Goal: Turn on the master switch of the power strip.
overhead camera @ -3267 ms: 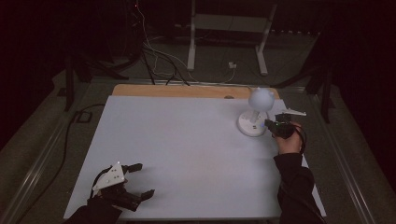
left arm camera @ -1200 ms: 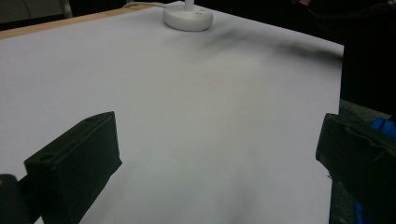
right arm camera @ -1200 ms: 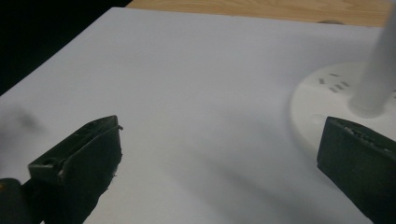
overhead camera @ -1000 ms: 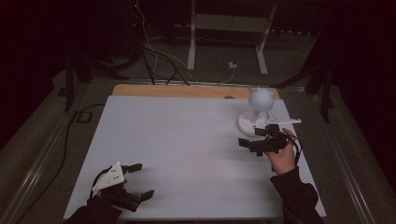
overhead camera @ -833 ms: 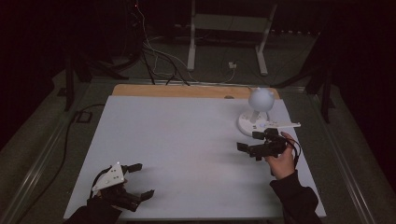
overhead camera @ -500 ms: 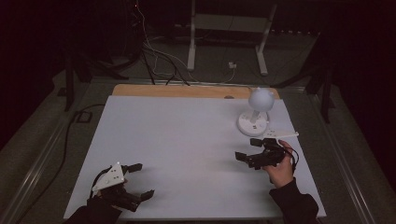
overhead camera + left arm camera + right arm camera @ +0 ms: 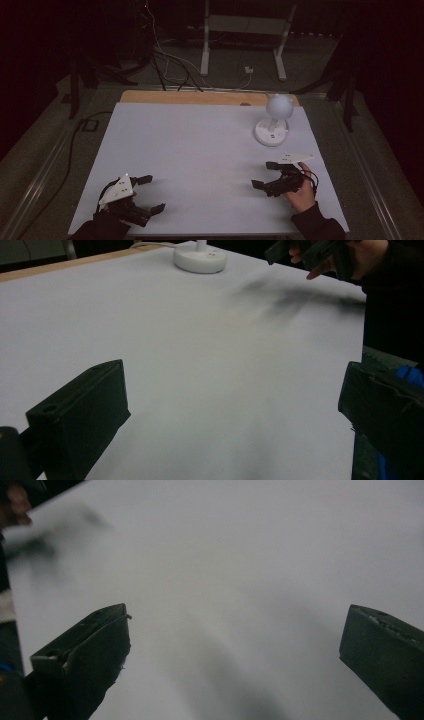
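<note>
Both grippers wide open, holding nothing.
The left gripper (image 7: 148,193) sits near-left on the table (image 7: 200,150); the right gripper (image 7: 264,174) hovers near-right, jaws spread, well apart from the lamp (image 7: 273,121) at far right.

Black two-jaw grippers (image 7: 150,192) (image 7: 265,175), grey three-cornered plates, dark sleeves (image 7: 317,227)

Two black fingers (image 7: 82,655) wide apart over bare white table (image 7: 240,570).

right claw (image 7: 264,175) pulled back from lamp (image 7: 272,121), toward table's near edge.
</note>
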A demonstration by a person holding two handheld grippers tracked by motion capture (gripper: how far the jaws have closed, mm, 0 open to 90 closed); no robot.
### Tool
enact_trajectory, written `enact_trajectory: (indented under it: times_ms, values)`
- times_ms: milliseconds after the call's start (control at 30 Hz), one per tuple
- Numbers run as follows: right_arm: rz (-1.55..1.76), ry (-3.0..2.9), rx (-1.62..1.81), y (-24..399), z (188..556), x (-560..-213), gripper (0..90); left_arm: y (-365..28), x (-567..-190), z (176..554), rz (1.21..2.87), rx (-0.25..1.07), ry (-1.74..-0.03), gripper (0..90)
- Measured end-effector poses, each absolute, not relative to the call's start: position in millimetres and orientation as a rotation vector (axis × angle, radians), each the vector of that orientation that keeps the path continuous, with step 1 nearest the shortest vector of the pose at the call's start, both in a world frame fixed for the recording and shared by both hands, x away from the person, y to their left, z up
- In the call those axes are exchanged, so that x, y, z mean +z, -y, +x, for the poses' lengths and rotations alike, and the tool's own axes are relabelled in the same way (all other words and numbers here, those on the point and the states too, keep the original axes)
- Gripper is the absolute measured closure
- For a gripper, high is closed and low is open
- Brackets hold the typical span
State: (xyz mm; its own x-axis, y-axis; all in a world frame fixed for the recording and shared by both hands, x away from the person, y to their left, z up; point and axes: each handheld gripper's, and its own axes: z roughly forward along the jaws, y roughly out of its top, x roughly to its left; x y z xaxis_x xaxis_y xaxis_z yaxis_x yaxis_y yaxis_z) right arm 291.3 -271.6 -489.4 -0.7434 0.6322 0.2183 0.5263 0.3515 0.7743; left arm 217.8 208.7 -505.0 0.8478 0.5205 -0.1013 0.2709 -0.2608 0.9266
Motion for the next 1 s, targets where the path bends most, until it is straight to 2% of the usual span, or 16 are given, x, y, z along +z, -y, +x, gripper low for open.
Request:
enact_trajectory:
  times_ms: [567, 1000]
  values:
    - [0.950, -2.551, 1.248, 279.1, 269.5, -514.0, 0.0, -208.0, -505.1, 217.6, 1.864, 0.264, -0.589, 0.2]
    - [0.942, -2.536, 1.166, 303.4, 255.1, -525.5, 0.0, -207.3, -505.2, 217.6, 1.868, 0.262, -0.587, 0.2]
